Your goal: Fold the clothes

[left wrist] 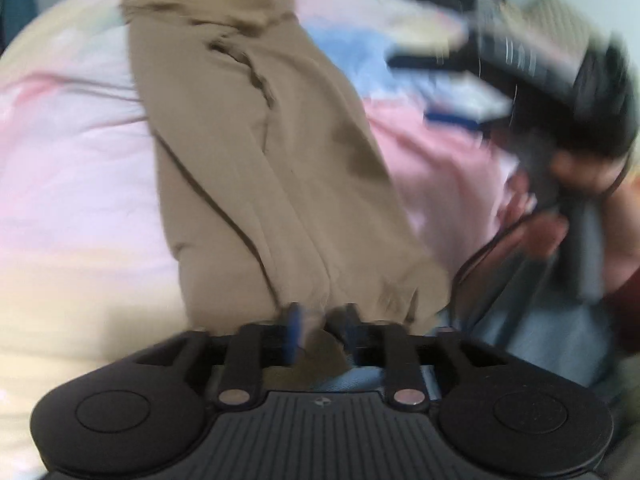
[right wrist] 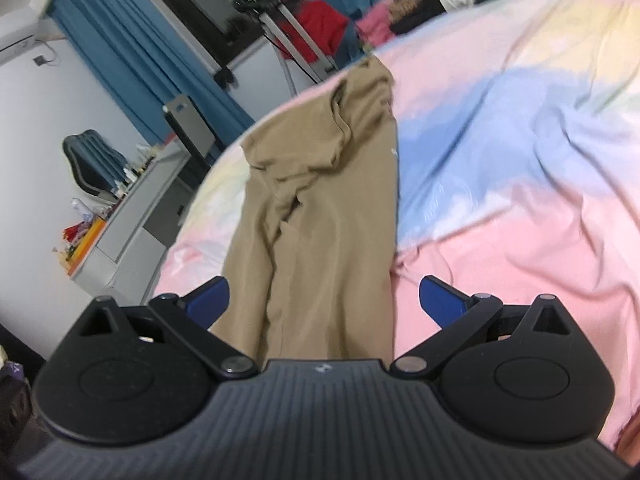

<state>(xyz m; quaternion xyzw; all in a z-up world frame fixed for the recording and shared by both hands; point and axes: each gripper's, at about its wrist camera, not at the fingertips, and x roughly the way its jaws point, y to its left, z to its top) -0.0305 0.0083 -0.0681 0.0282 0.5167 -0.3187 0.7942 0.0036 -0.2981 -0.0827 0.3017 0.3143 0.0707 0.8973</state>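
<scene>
On the bed (right wrist: 520, 160), the tan garment (right wrist: 320, 216) lies as a long, narrow strip across the pastel cover, already doubled lengthwise by the look of it, with its bunched far end near the bed's edge. Your right gripper (right wrist: 324, 300) stands wide open, its 2 blue fingers (right wrist: 440, 300) straddling the near end of the cloth without pressing on it. Your left gripper (left wrist: 320, 328) is only part open at the near hem; the view is blurred, and cloth seems to sit between the jaws, but you can't count on a grip there.

The risk, as I judge it, is an uneven pickup: if only 1 side catches, the strip will twist and the layers will slide apart when you carry the end over. Closing the right gripper too shallow could pinch just the top layer. The bunched far end could also drag off the edge if you pull toward yourself.
</scene>
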